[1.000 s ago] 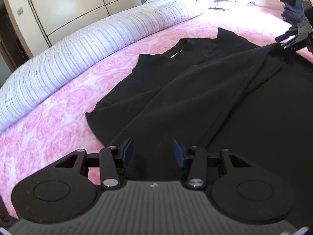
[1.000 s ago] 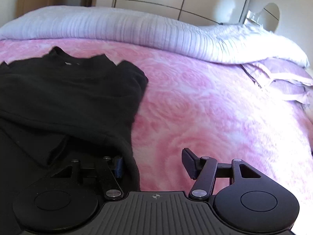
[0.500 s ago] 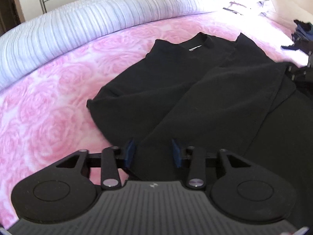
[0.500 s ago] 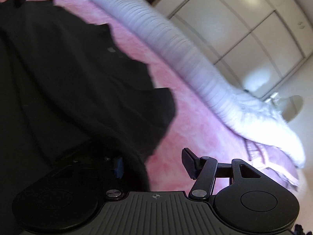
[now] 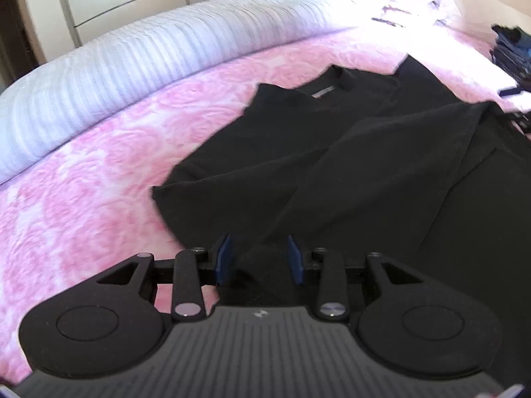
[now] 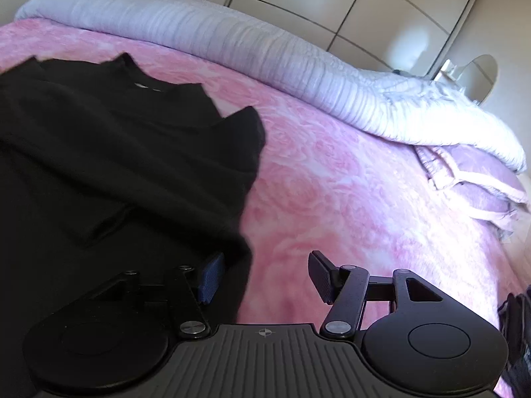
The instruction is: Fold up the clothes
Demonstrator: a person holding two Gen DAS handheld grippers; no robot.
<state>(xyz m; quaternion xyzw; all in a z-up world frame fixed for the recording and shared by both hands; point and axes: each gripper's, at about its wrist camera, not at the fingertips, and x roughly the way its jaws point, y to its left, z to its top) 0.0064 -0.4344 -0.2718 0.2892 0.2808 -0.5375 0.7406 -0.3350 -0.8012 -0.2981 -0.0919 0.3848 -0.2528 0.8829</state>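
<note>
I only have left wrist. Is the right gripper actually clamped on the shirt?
Observer: No. The right gripper has its fingers wide apart. The edge of the black shirt drapes over only one finger, and the other finger is over bare pink bedspread.
Operator: Anything on the bed past that edge of the shirt?
Observer: Only bedspread, until the purple pillows at the far corner.
</note>
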